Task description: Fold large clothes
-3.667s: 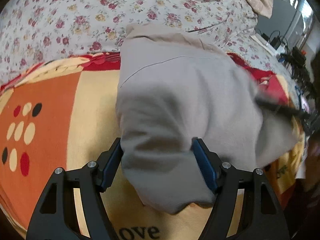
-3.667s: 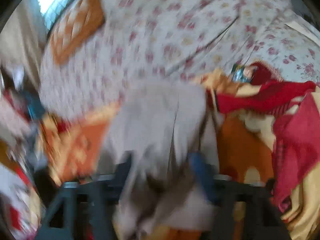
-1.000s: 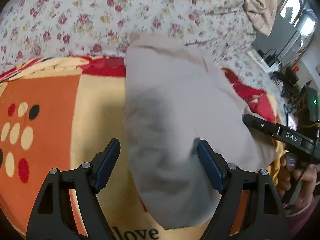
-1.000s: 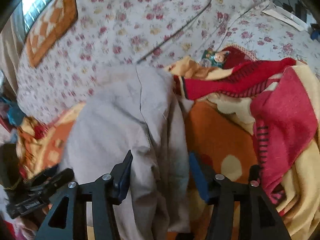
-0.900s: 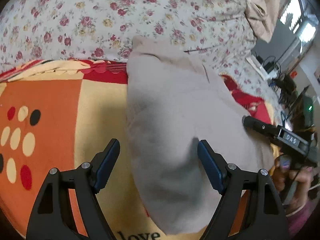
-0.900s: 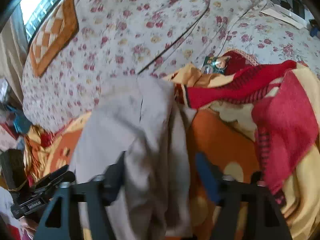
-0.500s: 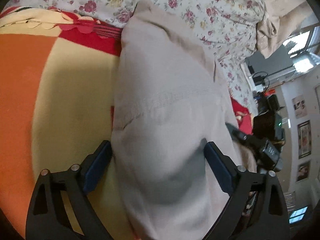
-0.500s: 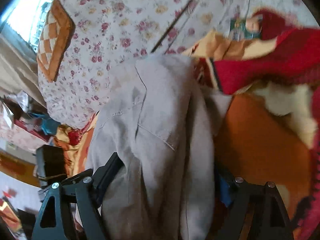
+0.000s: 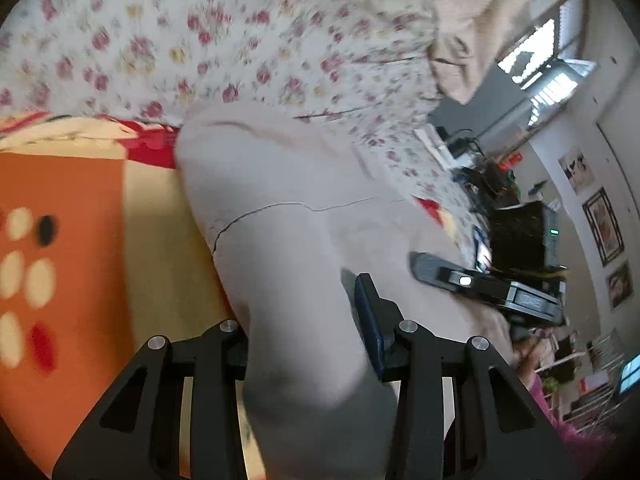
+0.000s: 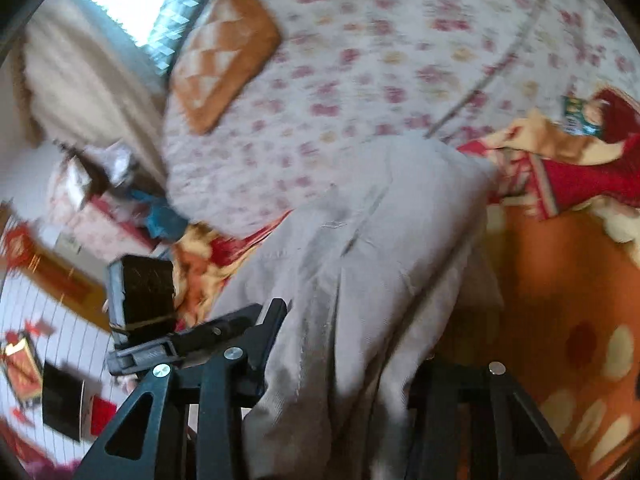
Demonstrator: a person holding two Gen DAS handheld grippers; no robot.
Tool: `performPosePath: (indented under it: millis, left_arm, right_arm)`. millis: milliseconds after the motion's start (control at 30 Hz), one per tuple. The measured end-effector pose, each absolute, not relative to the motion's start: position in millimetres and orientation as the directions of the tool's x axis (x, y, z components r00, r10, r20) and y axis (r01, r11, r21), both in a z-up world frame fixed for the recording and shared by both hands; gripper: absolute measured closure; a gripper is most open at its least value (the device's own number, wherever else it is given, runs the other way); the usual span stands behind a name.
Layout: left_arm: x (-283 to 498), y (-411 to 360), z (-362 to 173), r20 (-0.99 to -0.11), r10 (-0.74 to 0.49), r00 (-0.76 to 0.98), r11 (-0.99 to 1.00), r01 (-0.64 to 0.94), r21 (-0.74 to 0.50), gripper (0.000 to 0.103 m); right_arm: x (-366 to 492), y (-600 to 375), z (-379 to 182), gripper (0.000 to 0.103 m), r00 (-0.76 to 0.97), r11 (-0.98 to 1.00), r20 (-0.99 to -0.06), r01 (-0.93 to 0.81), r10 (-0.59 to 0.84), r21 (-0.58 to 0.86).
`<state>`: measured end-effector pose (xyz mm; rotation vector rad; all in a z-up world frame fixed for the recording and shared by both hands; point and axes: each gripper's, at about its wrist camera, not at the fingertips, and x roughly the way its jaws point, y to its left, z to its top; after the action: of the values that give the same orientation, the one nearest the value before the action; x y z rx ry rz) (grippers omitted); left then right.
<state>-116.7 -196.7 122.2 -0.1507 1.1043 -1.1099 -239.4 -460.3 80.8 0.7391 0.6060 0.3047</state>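
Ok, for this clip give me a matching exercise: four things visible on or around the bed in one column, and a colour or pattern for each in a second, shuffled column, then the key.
Things:
1. garment between both grippers' closing jaws
2. bedsheet
3. cushion near the window
4. blanket under the garment

Colour or pattern:
A. orange with pale diamonds
B. plain beige-grey
C. orange and cream with oval dots
D. white with small red flowers

Pairs: 1-B, 2-D, 3-A, 4-C
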Motion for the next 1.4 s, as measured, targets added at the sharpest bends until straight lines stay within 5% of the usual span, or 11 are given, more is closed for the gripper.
performPosePath:
  millis: [200,300,567,833,1033,1133,1400]
  left_arm:
    - [-152.1,-146.0,93.8,-0.758,-0.651,0.027,0.613,0.608,-0.505,0.065]
    - [-158.2,-140.9,66.5,-0.822,-0.567,0.051,0.696,0.564,-0.445,0.047]
    - [-168.4,-139.5,90.1,-0.834,-0.516,0.198,0.759,0.558,-0.337,0.044]
    - [-189.1,-131.0,118.0,-0.795,-0.46,0.395,0.803,0.568,-0.182,0.044]
    - [-186.5,-148.7,97.3,-0.823,-0.442,0.358,0.805,0.564,-0.187,0.036]
    - [-190.3,-160.1,80.6,-0.832,-0.426,0.356,0.807,0.564,-0.172,0.035]
    - [-193.3,-163.7,74.8,-0.82,-0.409,0.401,0.813,0.569,-0.127,0.03]
  right_arm:
    - [-261.2,-401.3,55.1,0.053,0.724,0.674,-0.432,-0.062,0.538,0.736]
    - [-259.3,-384.0,28.3,0.044,0.667,0.758,-0.589,0.056,0.456,0.65]
    - [-295.8,-383.4,83.5,0.04,0.78,0.853,-0.569,0.091,0.26,0.514]
    - [-249.9,-351.7,119.1,0.045,0.796,0.922,-0.567,0.03,0.212,0.386]
    - [-183.0,-353.0,94.7,0.045,0.714,0.935,-0.681,0.11,0.161,0.337]
    - [-162.4,-370.1,64.1,0.046,0.64,0.942,-0.768,0.247,0.019,0.229]
    - [-190.4,-412.1,44.8,0.042,0.658,0.881,-0.748,0.297,0.09,0.367]
